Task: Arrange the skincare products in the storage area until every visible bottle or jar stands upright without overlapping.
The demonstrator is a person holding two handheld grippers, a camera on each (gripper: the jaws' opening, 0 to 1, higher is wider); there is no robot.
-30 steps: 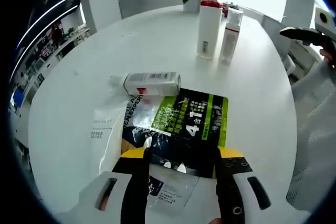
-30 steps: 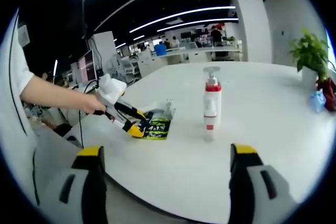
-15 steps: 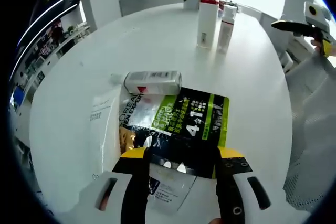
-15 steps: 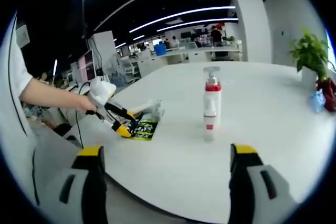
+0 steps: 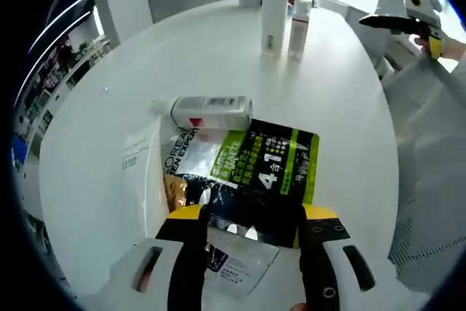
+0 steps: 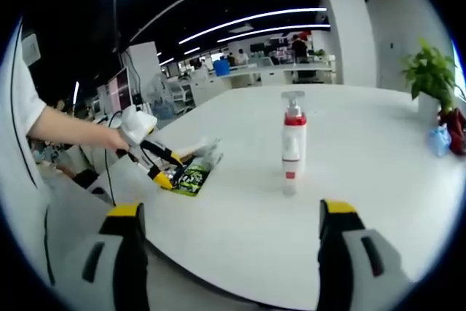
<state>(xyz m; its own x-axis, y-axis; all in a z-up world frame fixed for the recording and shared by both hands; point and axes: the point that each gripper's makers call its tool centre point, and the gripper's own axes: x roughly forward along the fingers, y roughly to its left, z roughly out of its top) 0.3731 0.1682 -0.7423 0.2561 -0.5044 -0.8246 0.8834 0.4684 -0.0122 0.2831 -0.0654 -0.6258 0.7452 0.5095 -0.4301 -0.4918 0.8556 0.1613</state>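
Two pump bottles (image 5: 274, 11) standing upright, far side of white table (image 5: 349, 107); grey bottle (image 5: 211, 113) lying flat, touching green-black sachet (image 5: 255, 172). I'm seeing left gripper (image 5: 251, 234) jaws spread wide over sachet, right gripper (image 6: 226, 253) hovering wide, holding nothing.

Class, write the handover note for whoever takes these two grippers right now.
Left gripper: open, fingers over the near edge of the black-green pouch.
Right gripper: open, empty, held back from the table.
Done: pump bottle and slimmer bottle stand upright at the far side.
Left: white bottle lies on its side beside the pouch; the sachets overlap. Stand the bottle up, separate the rest.
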